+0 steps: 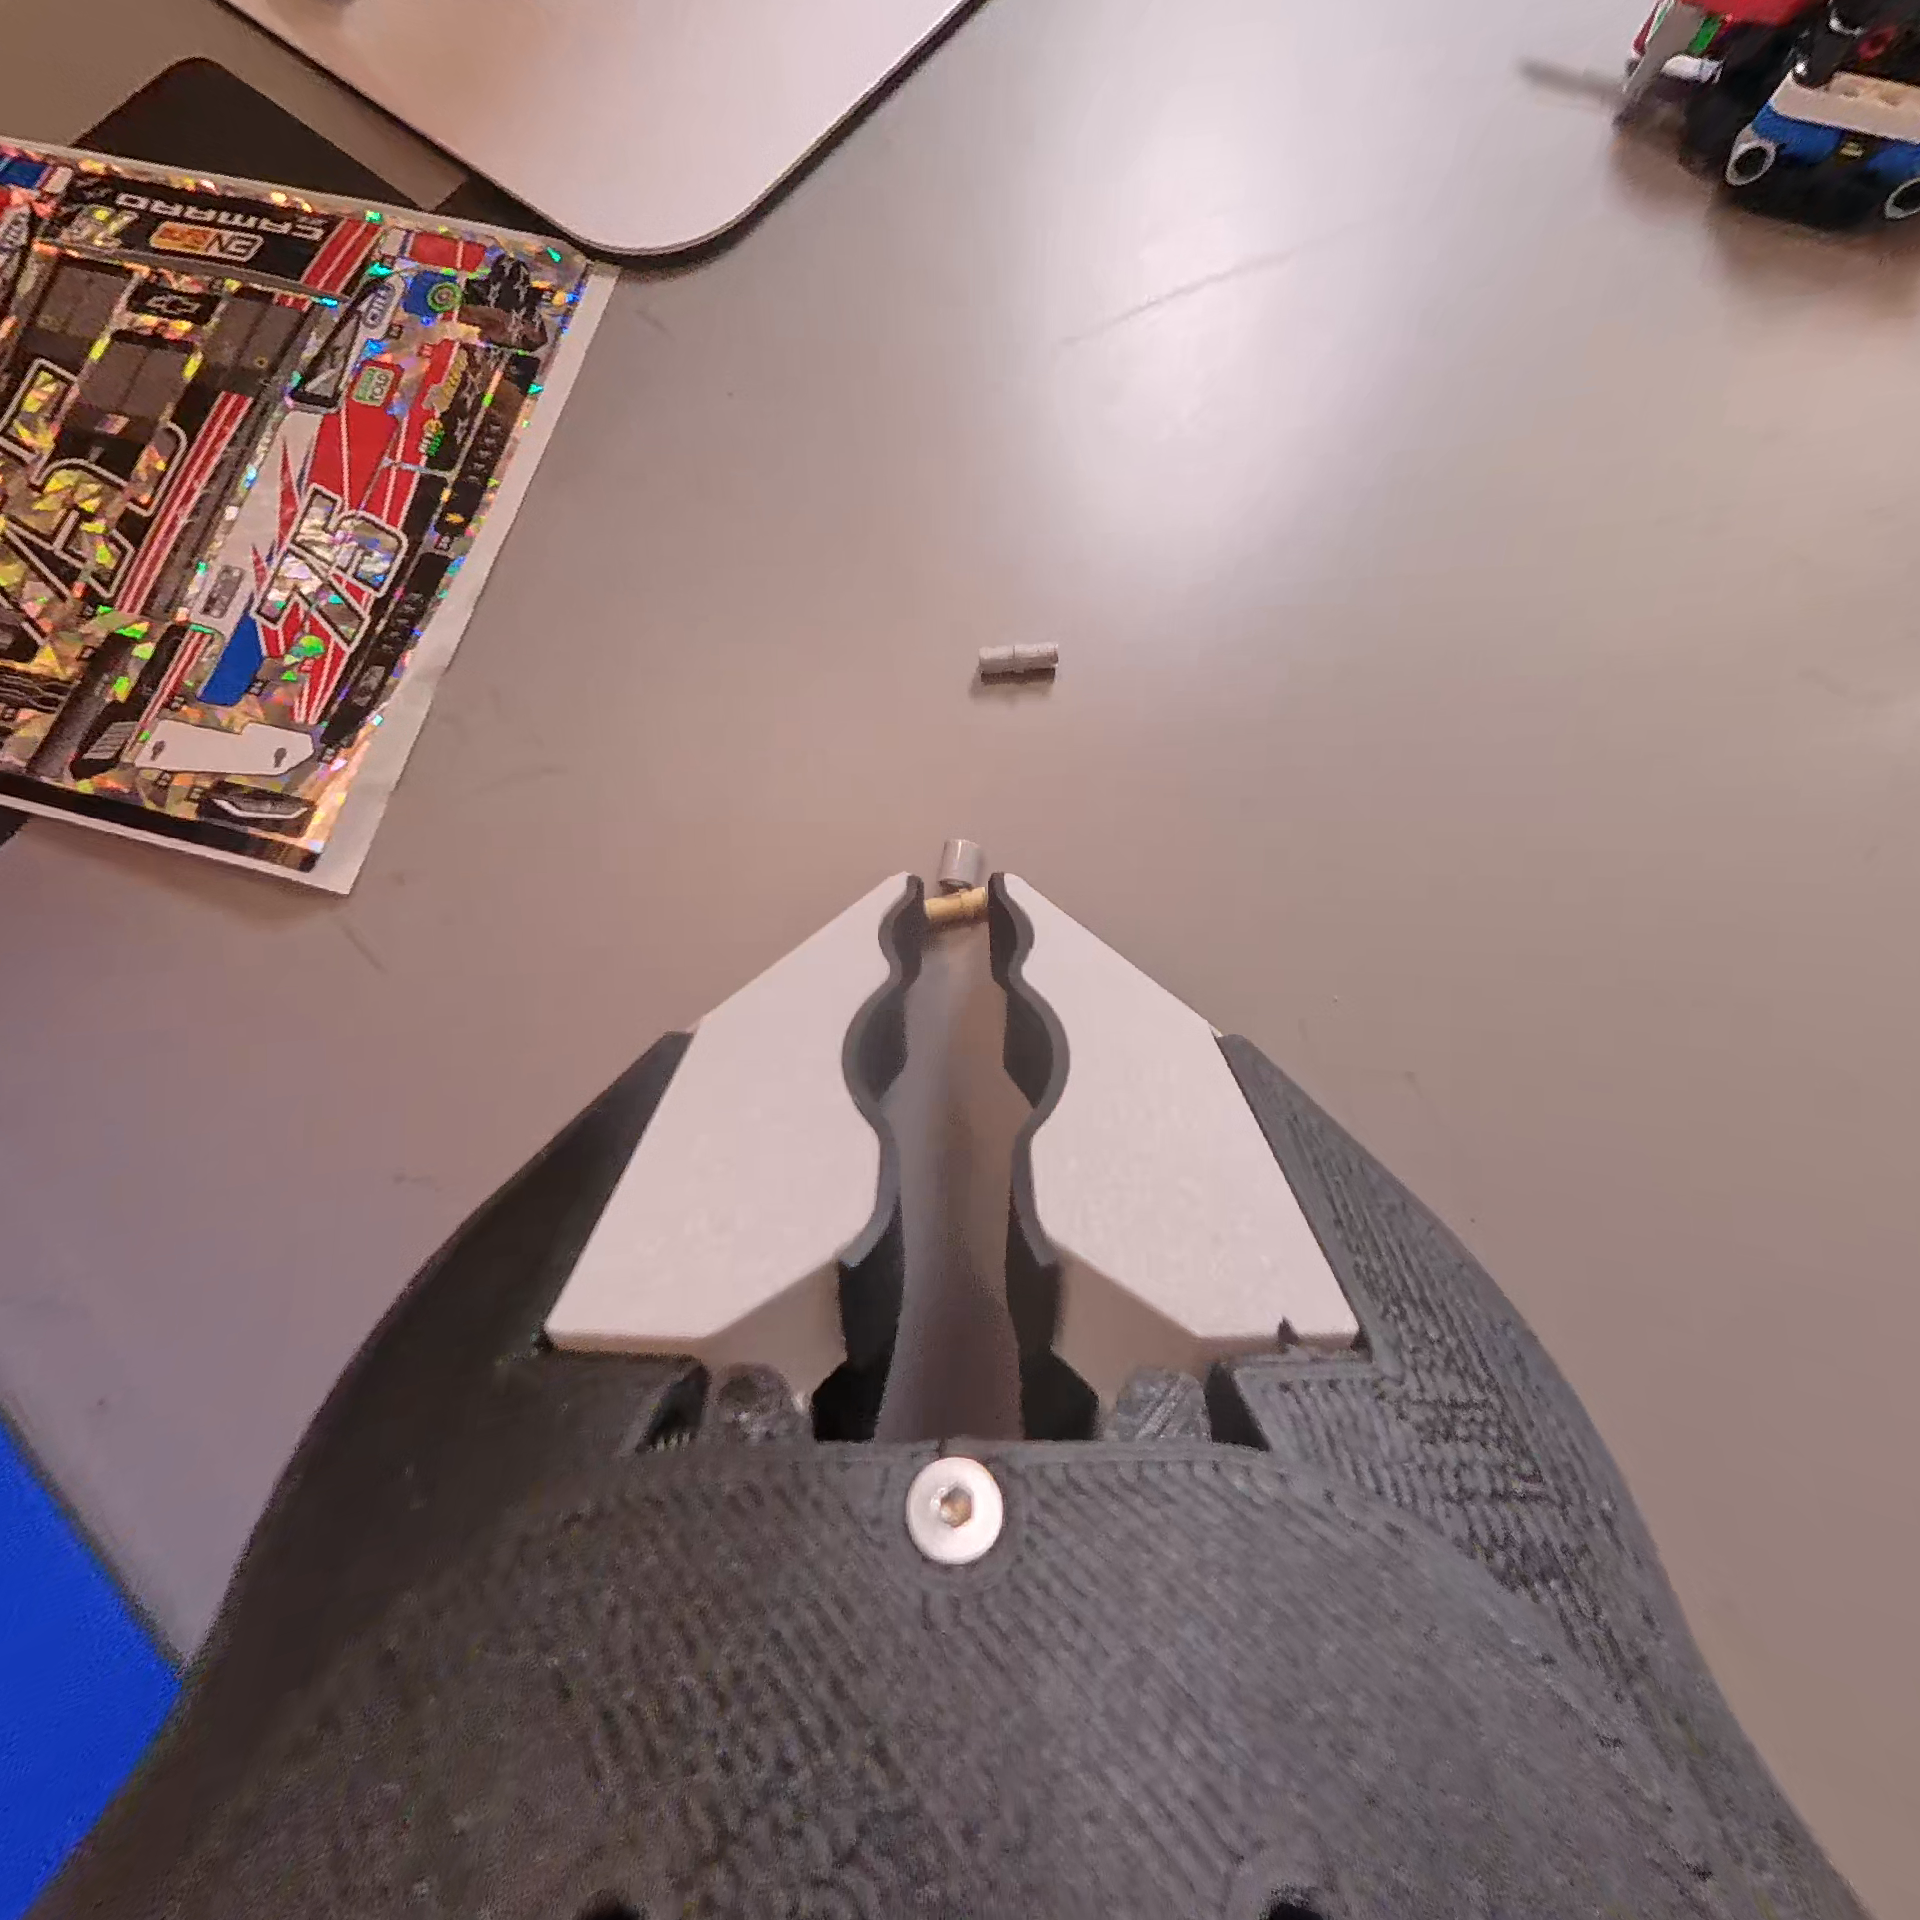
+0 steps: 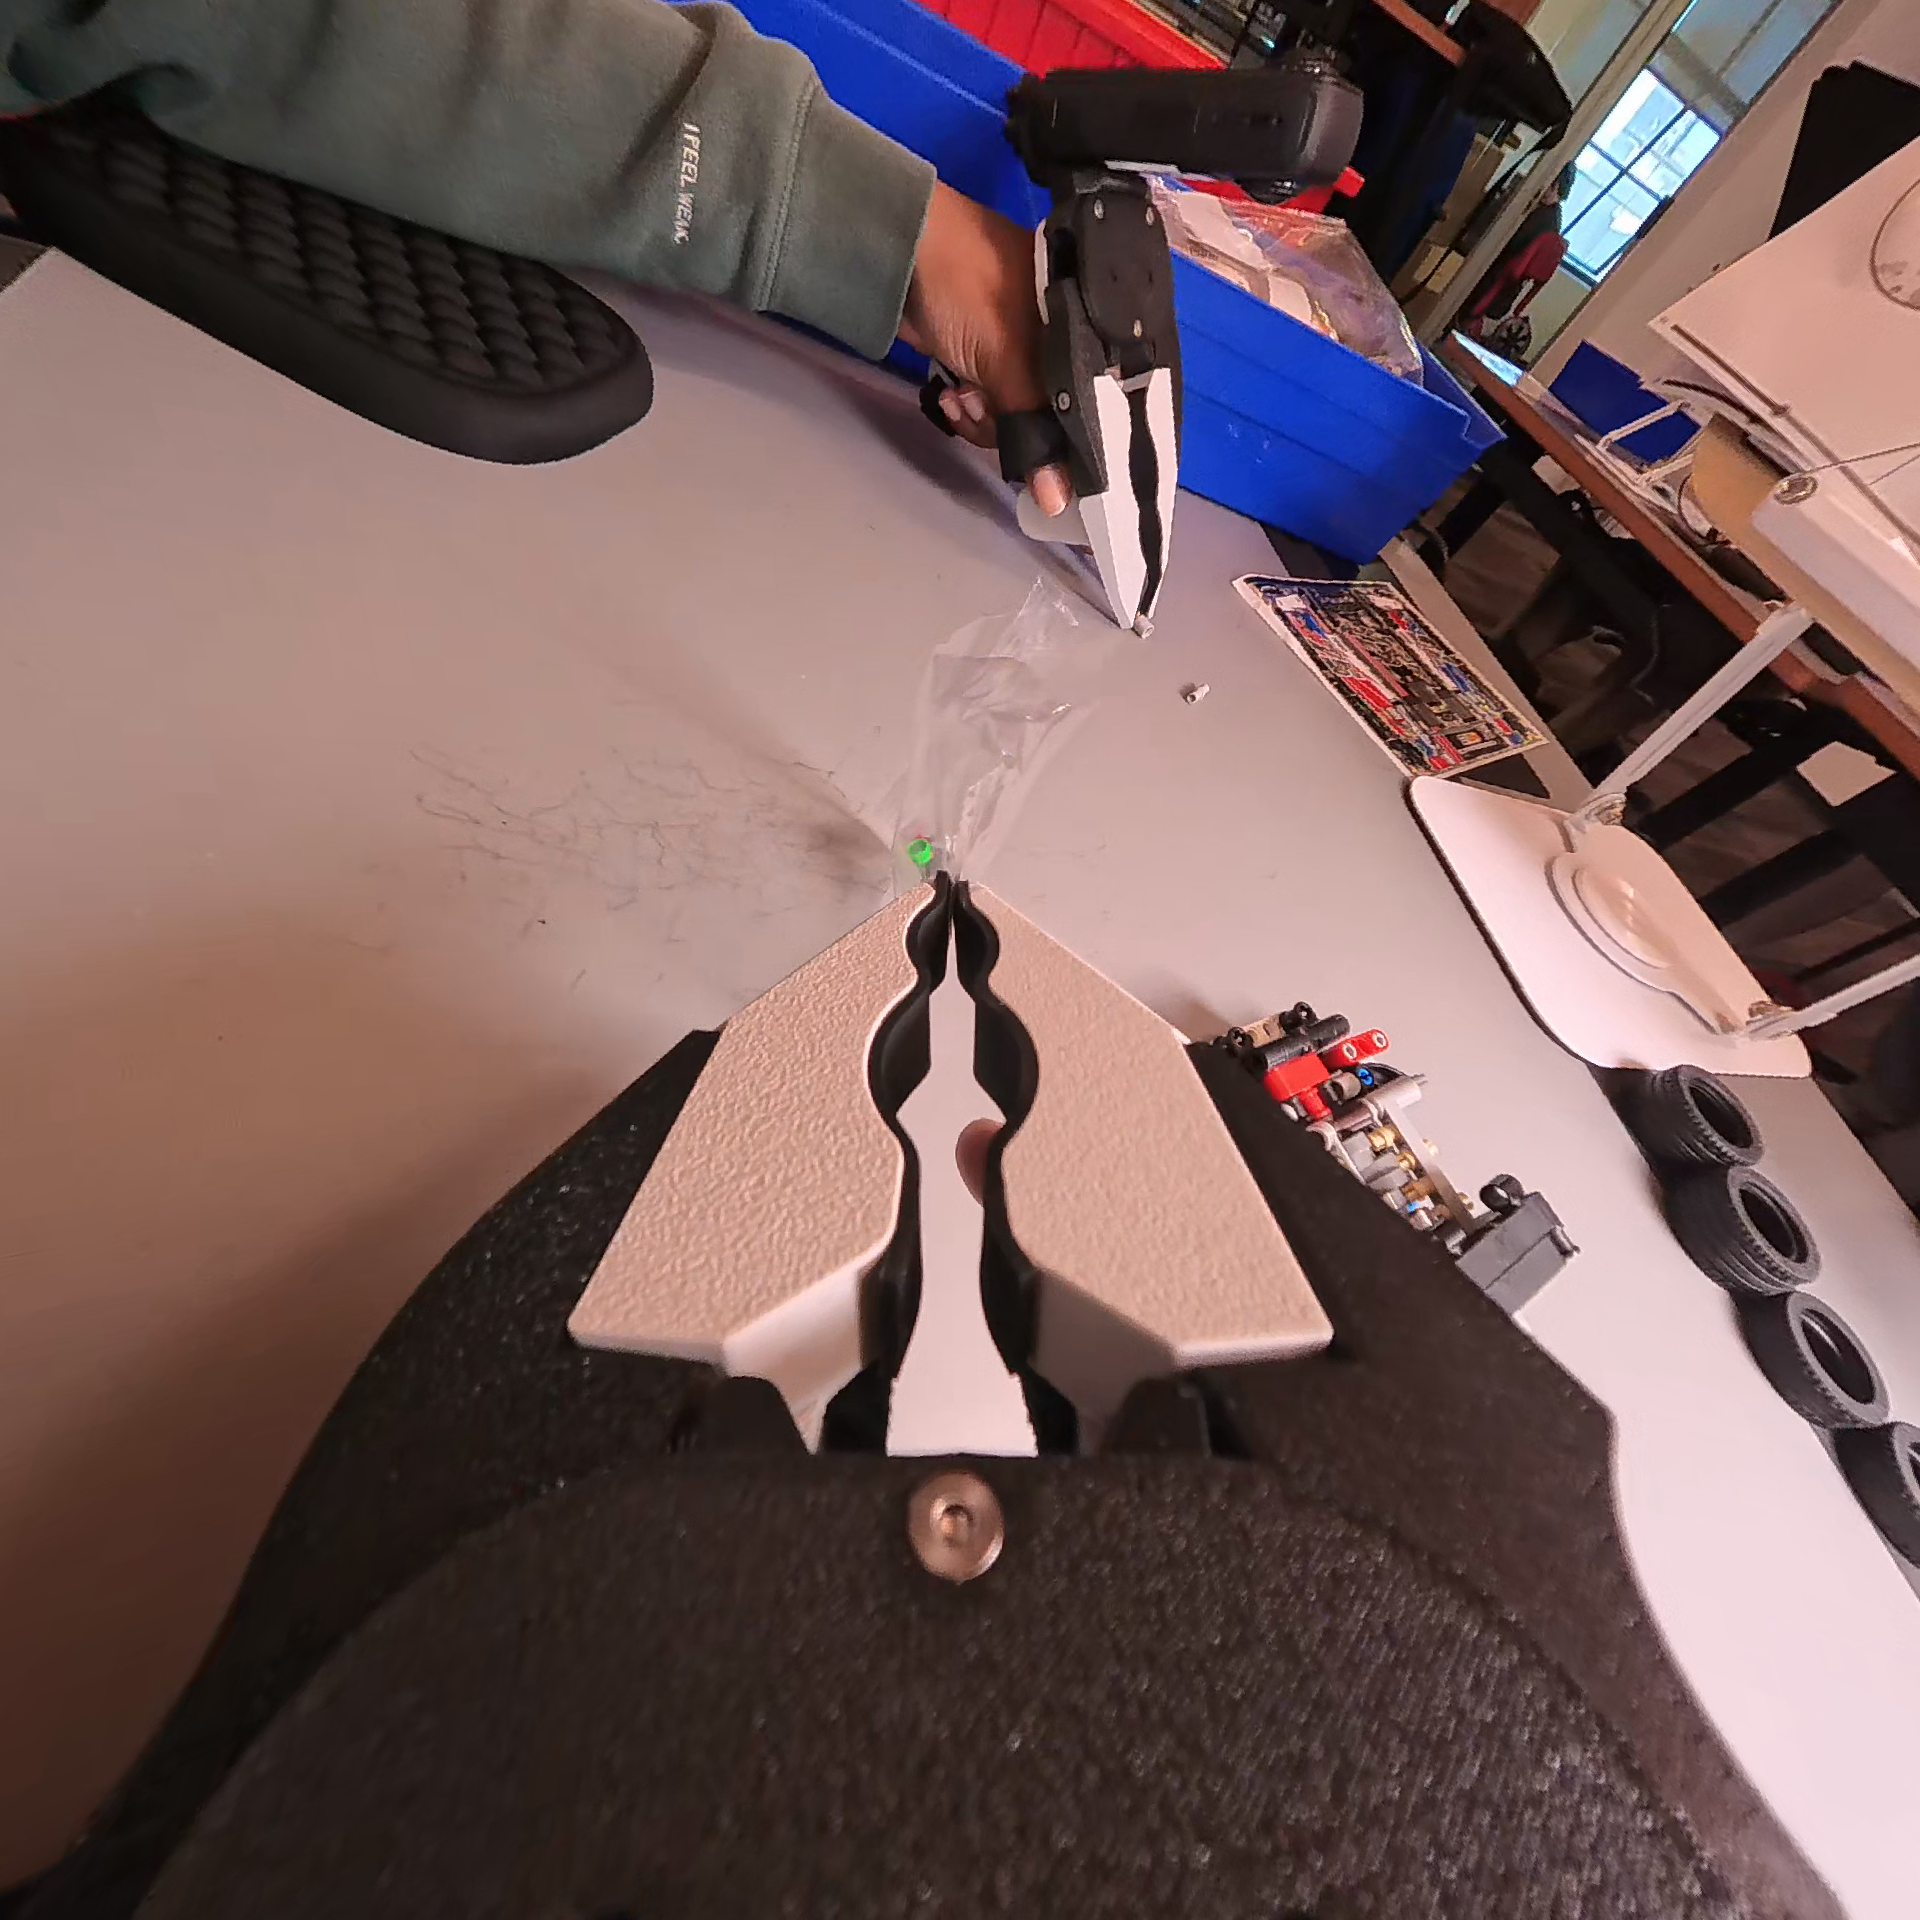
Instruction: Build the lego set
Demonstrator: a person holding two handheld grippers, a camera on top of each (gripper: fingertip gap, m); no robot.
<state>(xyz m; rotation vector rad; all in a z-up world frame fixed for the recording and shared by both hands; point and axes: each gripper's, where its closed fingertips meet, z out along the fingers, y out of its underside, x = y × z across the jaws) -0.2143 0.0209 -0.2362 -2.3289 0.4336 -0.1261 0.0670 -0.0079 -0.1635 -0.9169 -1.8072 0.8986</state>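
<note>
the left hand-held gripper (image 1: 954, 902) pinches a small tan pin (image 1: 952, 906) just above the counter (image 1: 1351, 623). the right hand-held gripper (image 2: 950, 889), tips together, clamps a clear plastic bag (image 2: 987, 707) by a green piece (image 2: 917, 853).

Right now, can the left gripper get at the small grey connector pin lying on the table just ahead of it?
Probably not as it stands: the left gripper already holds a small tan pin in its jaws. The table up to the small grey connector pin looks clear.
</note>
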